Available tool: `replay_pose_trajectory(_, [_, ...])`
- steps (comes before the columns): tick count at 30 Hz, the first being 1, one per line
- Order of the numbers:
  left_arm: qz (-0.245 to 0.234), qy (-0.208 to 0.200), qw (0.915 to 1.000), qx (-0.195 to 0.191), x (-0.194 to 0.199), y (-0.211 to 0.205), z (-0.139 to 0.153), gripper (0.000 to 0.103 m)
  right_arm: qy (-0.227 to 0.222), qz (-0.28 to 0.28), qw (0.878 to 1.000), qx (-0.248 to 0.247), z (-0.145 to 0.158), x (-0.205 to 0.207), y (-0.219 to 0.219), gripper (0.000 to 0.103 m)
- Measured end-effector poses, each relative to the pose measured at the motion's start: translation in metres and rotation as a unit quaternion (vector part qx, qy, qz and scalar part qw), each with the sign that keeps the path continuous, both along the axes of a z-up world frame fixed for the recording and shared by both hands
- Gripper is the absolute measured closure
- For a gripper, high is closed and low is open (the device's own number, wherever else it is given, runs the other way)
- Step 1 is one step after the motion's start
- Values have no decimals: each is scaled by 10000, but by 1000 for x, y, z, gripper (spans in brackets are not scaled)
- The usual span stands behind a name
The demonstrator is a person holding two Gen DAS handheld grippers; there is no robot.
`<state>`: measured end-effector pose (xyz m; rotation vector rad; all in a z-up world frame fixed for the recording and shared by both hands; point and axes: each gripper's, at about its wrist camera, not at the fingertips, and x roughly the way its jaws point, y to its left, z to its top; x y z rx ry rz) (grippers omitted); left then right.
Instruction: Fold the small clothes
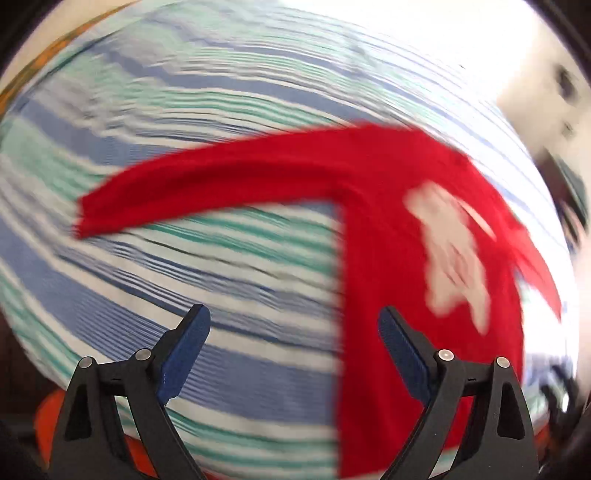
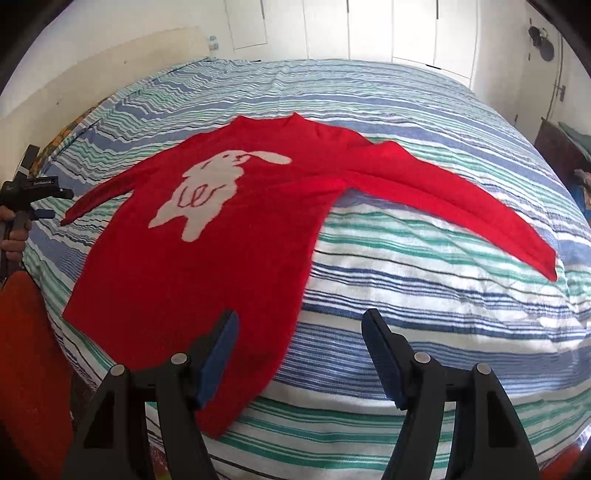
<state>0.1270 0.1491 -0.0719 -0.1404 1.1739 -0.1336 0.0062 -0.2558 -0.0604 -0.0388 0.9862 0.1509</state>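
Note:
A small red sweater [image 2: 207,240] with a white rabbit motif [image 2: 207,192] lies flat, front up, on a striped bed. Both sleeves are spread out; the right sleeve [image 2: 461,199] reaches far right. My right gripper [image 2: 300,321] is open and empty, just above the sweater's near hem corner. In the blurred left wrist view the sweater [image 1: 388,258] lies right of centre, one sleeve [image 1: 207,188] stretched left. My left gripper [image 1: 293,317] is open and empty above the bedspread, beside the sweater's edge. It also shows in the right wrist view [image 2: 37,203], at the far left by the other sleeve's cuff.
The bed has a blue, green and white striped cover [image 2: 424,295]. White cupboard doors [image 2: 369,29] stand behind it. A dark piece of furniture [image 2: 557,147] is at the right. An orange-red object [image 2: 26,350] sits at the bed's near left edge.

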Motion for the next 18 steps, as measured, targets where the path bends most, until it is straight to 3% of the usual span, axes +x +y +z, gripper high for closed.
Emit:
replay_pose_trajectory(2, [-635, 95, 9979, 80, -34, -37, -8, 10, -27, 338, 9994, 105, 5, 3, 17, 34])
replay_pose_trajectory(4, [-1147, 299, 9924, 342, -51, -64, -36, 11, 37, 693, 9975, 145, 1, 4, 37, 34])
replay_pose_trajectory(5, [-1251, 485, 9899, 460, -59, -71, -47, 16, 143, 871, 9959, 178, -4, 5, 47, 35])
replay_pose_trajectory(7, [-1245, 1117, 9838, 647, -74, -75, -74, 22, 476, 1160, 9920, 142, -23, 1, 62, 40])
replay_pose_trajectory(11, [-1227, 1281, 9817, 693, -89, -69, -78, 22, 1471, 1314, 9803, -66, -75, -15, 69, 46])
replay_pose_trajectory(18, [-1244, 1362, 9792, 842, -86, -81, -84, 20, 1498, 1235, 9809, 89, -80, -11, 63, 46])
